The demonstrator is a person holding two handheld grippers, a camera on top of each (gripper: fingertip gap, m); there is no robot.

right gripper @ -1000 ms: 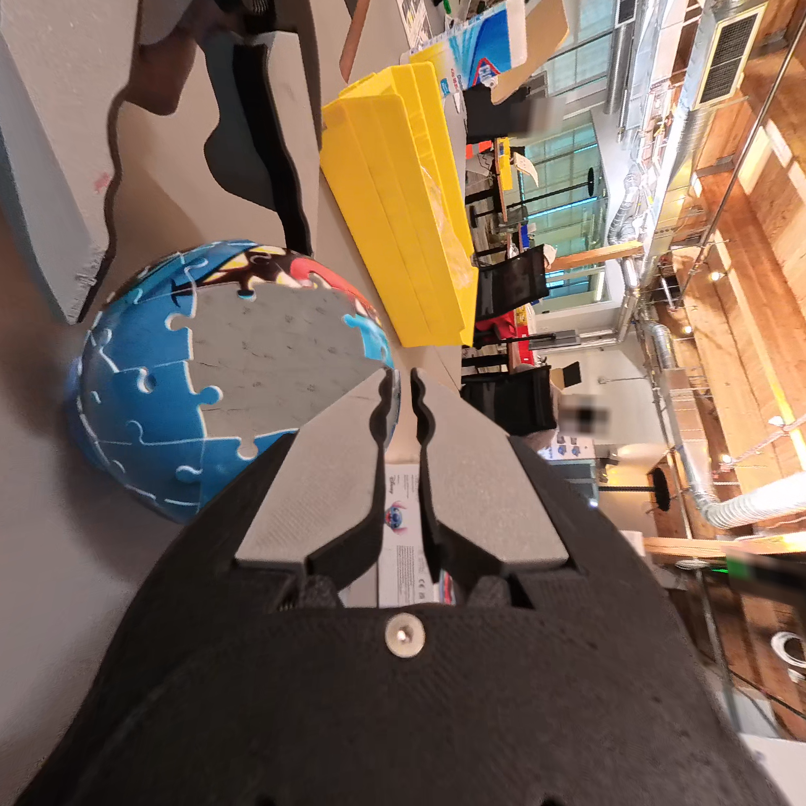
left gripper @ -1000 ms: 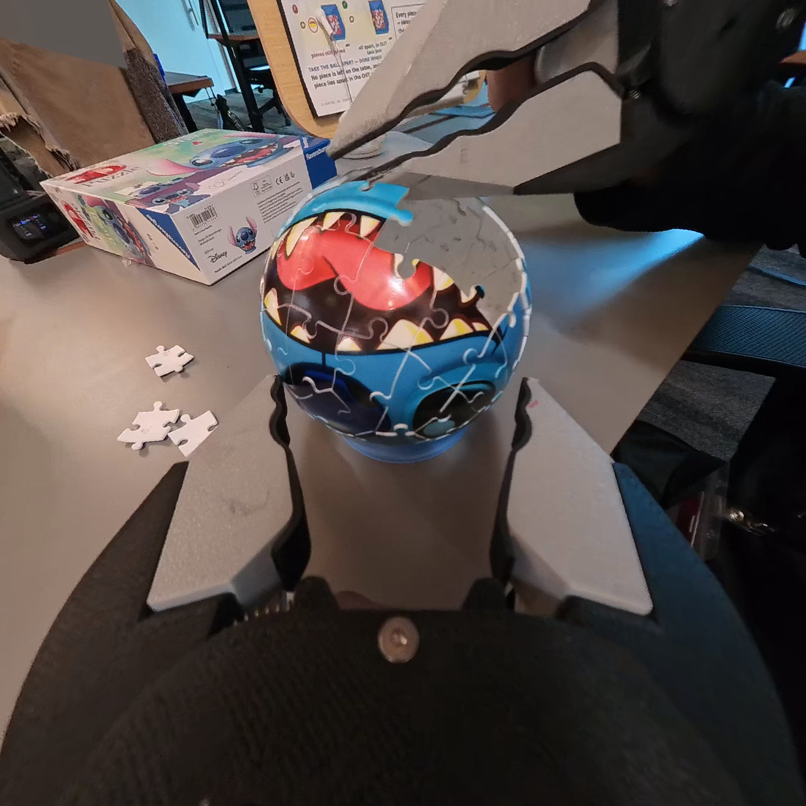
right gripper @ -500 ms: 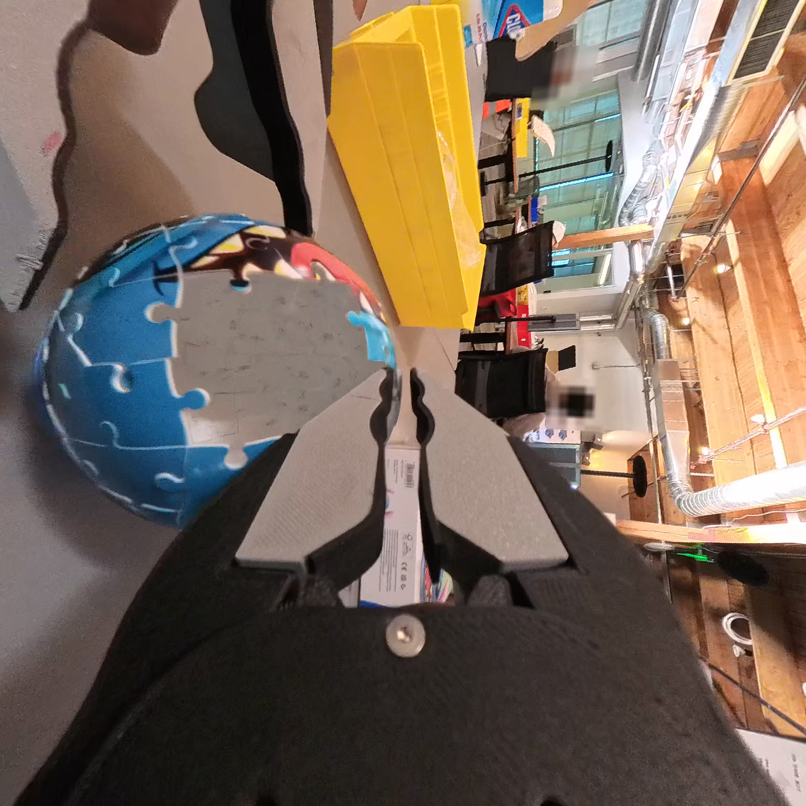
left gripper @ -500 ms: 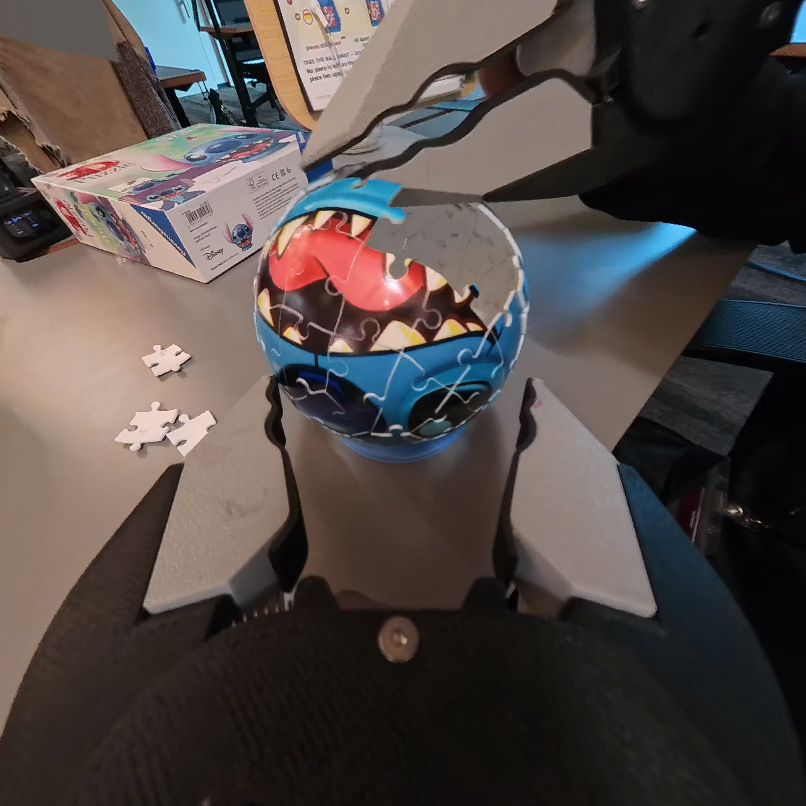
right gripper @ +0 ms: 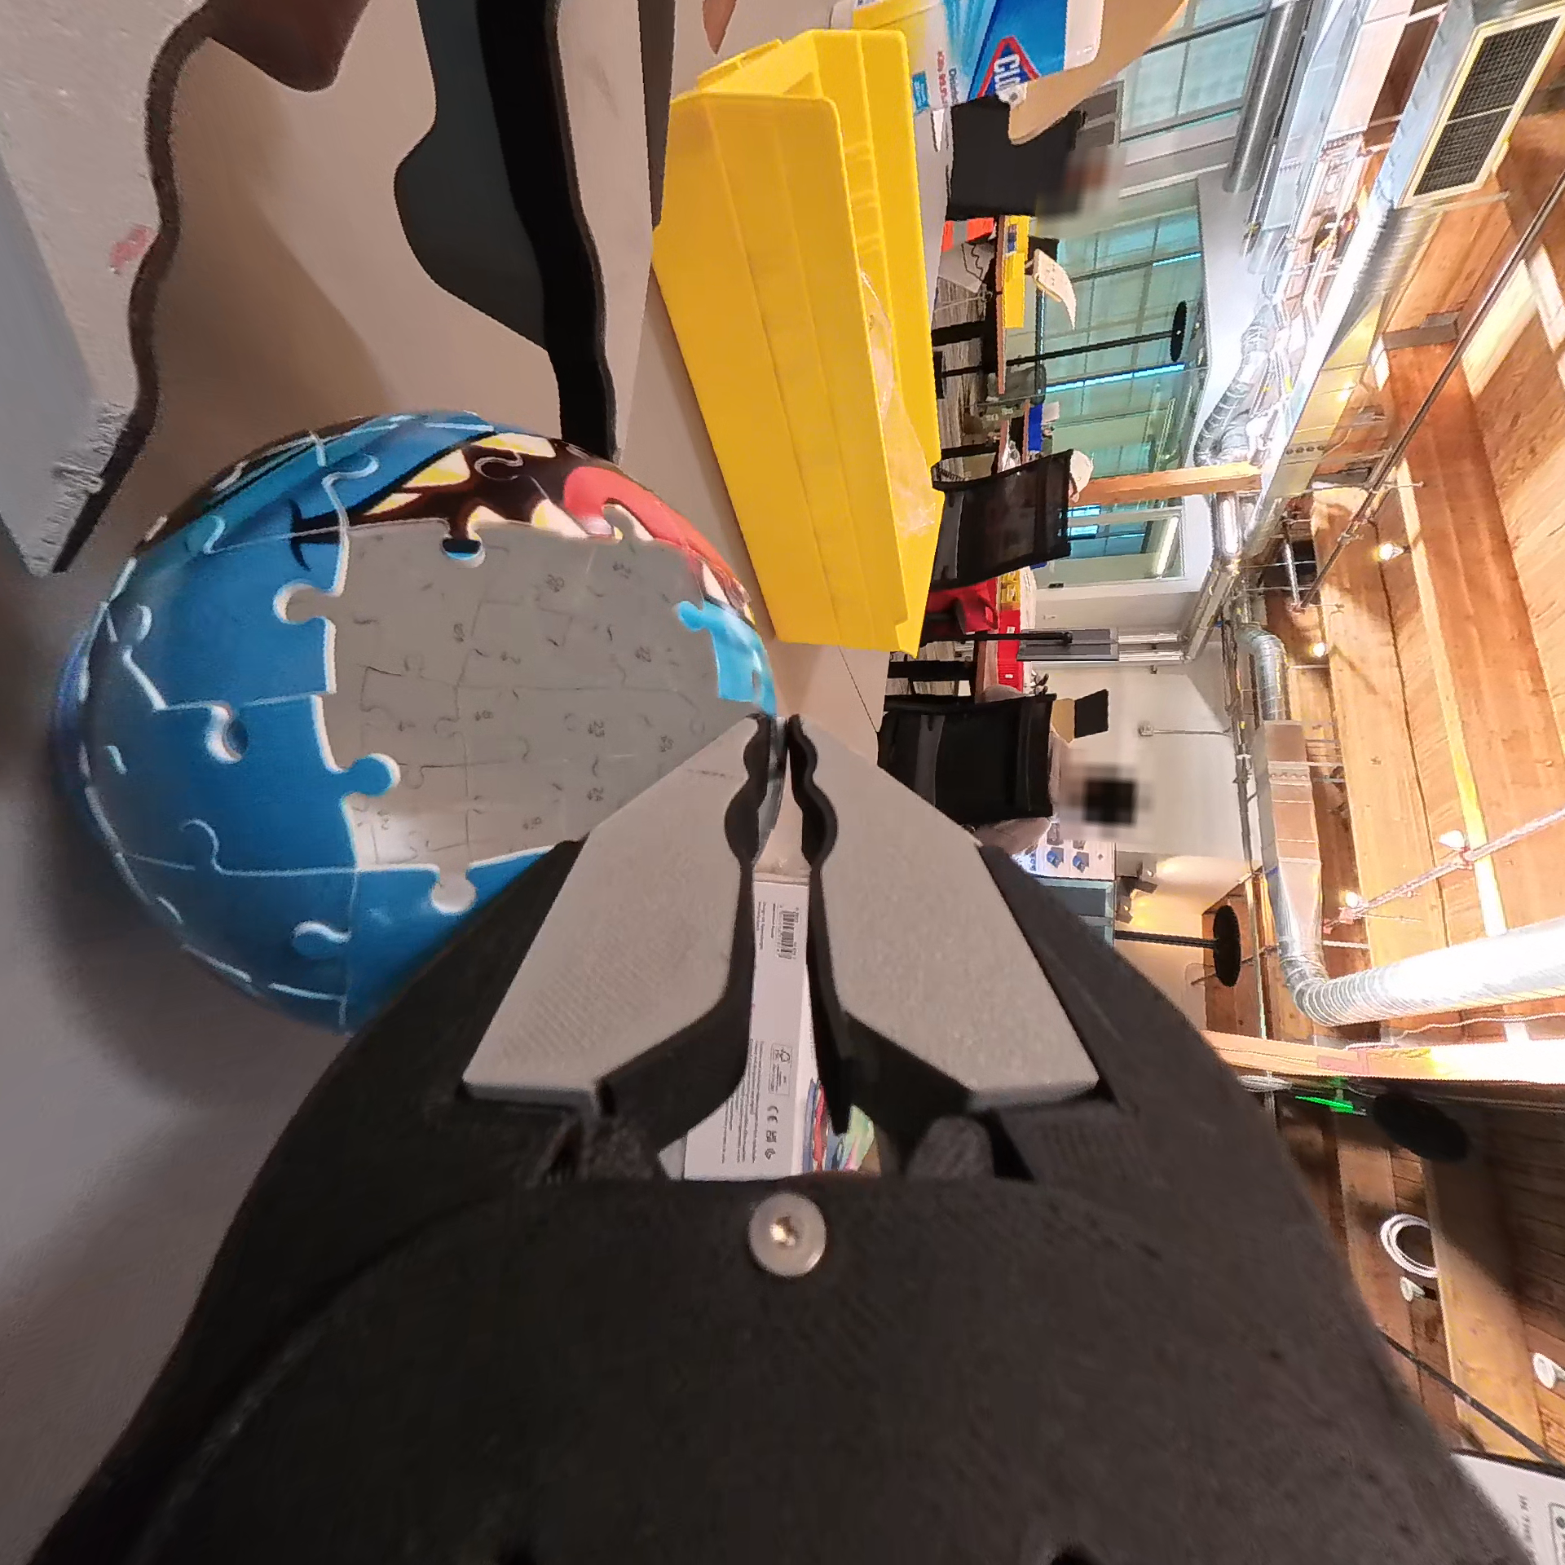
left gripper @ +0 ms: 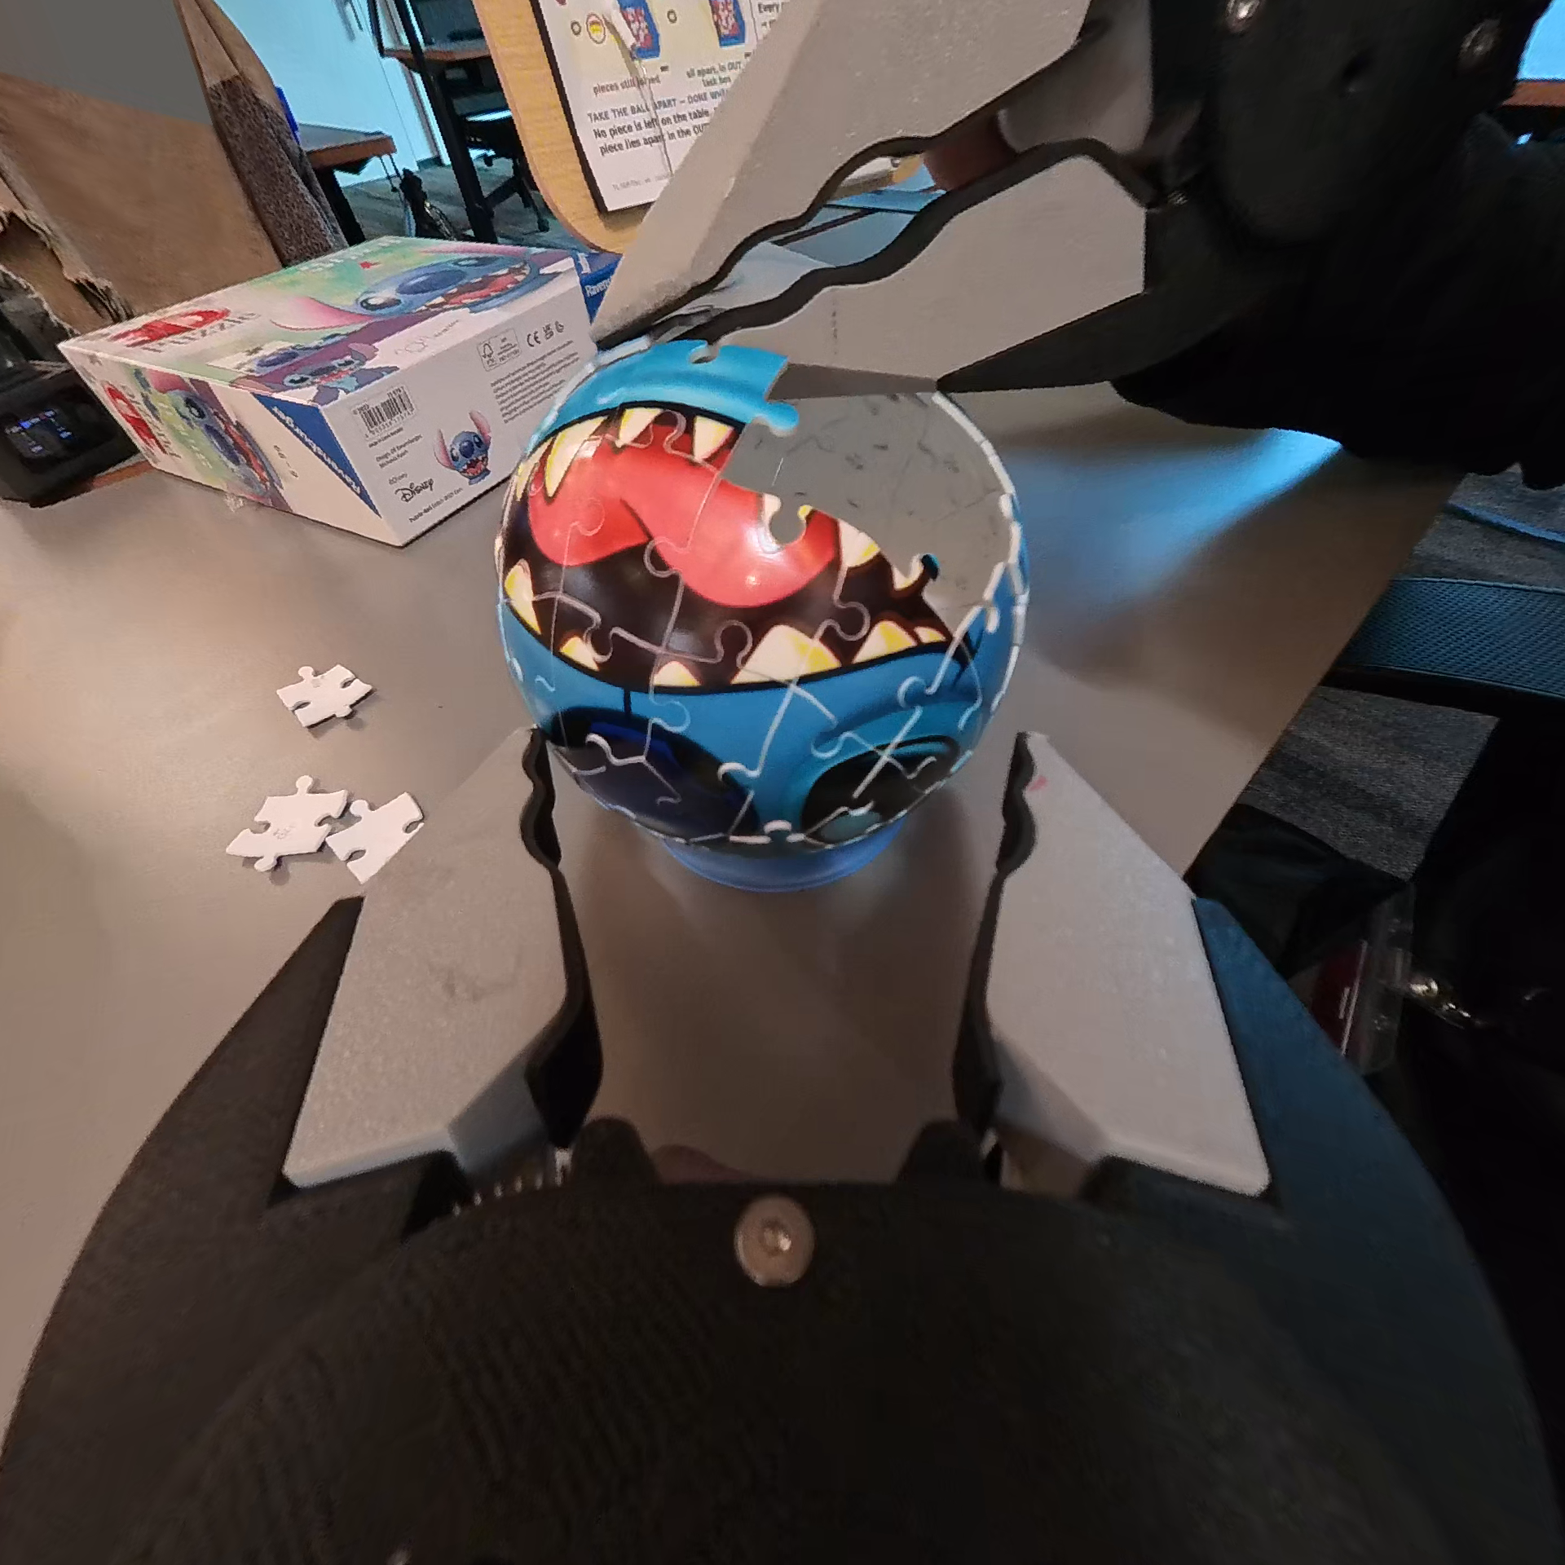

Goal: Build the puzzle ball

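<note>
My right gripper [right gripper: 781,735]: fingers pressed together at the top rim of the puzzle ball [left gripper: 758,610], apparently pinching a blue piece. My left gripper [left gripper: 775,792]: spread wide, flanking the ball's base. Ball on table [left gripper: 169,610]; loose pieces [left gripper: 326,826] left of it; box [left gripper: 339,385] behind-left.

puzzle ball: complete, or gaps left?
Incomplete. The puzzle ball shows a large grey bare patch where pieces are missing, and three loose pieces lie face down on the table.
</note>
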